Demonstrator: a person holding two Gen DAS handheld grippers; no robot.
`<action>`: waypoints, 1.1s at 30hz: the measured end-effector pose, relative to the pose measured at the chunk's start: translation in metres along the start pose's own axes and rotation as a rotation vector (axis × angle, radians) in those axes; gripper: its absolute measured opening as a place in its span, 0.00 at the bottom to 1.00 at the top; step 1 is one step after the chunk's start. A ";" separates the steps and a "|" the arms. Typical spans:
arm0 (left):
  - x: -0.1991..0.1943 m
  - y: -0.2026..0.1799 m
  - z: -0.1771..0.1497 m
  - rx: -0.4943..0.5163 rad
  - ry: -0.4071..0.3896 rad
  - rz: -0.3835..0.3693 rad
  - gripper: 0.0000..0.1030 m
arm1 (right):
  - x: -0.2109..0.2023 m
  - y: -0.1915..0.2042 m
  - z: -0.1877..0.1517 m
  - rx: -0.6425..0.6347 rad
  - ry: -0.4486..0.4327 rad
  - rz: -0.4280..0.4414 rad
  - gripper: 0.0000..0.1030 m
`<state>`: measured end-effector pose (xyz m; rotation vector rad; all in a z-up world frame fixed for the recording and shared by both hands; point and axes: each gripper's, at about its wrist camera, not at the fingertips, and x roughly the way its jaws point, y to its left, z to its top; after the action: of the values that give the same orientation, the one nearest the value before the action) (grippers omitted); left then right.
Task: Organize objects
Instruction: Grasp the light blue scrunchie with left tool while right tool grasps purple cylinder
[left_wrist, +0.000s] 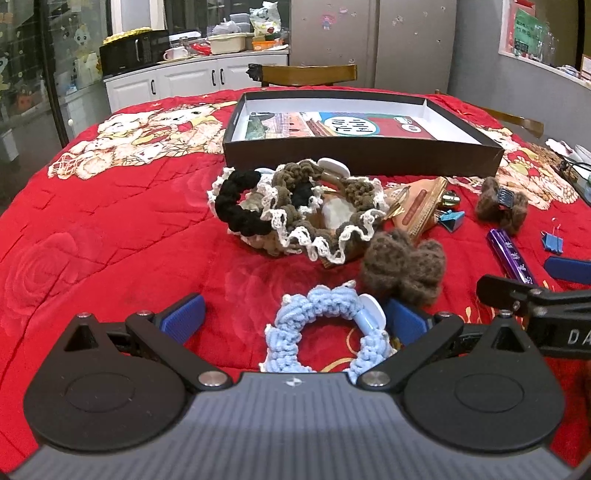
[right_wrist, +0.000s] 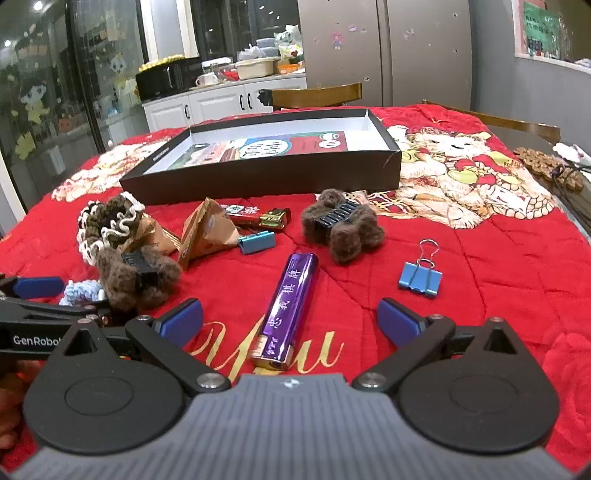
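Note:
My left gripper (left_wrist: 291, 319) stands open around a light blue crocheted scrunchie (left_wrist: 325, 332) that lies on the red blanket; the pads do not press it. Beyond it sit a brown fuzzy hair clip (left_wrist: 402, 267) and a heap of brown, black and white scrunchies (left_wrist: 295, 210). My right gripper (right_wrist: 290, 321) is open too, with a purple lighter (right_wrist: 290, 302) lying lengthwise between its fingers, untouched. A second brown fuzzy clip (right_wrist: 341, 229), a blue binder clip (right_wrist: 421, 275), a teal binder clip (right_wrist: 256, 242) and a red lighter (right_wrist: 258, 218) lie farther off. An open black box (left_wrist: 364, 151) stands behind everything.
Triangular brown snack packets (right_wrist: 205, 232) rest left of the red lighter. Wooden chairs (left_wrist: 308, 74) stand at the table's far side and a beaded mat (right_wrist: 546, 166) lies at the far right edge. The right gripper's arm (left_wrist: 535, 299) reaches into the left wrist view.

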<state>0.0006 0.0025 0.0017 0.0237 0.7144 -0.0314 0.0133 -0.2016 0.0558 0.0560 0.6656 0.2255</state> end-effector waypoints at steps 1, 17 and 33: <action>0.000 0.000 0.000 0.000 0.001 -0.002 1.00 | 0.000 0.000 0.000 0.003 -0.001 0.002 1.00; -0.009 0.001 -0.005 -0.030 -0.061 0.011 0.90 | -0.001 0.002 -0.001 -0.020 0.007 -0.006 1.00; -0.016 0.002 -0.010 -0.046 -0.088 0.045 0.64 | 0.000 0.016 -0.001 -0.066 -0.006 -0.032 0.83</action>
<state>-0.0183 0.0050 0.0046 -0.0051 0.6265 0.0271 0.0097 -0.1864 0.0574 -0.0176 0.6522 0.2165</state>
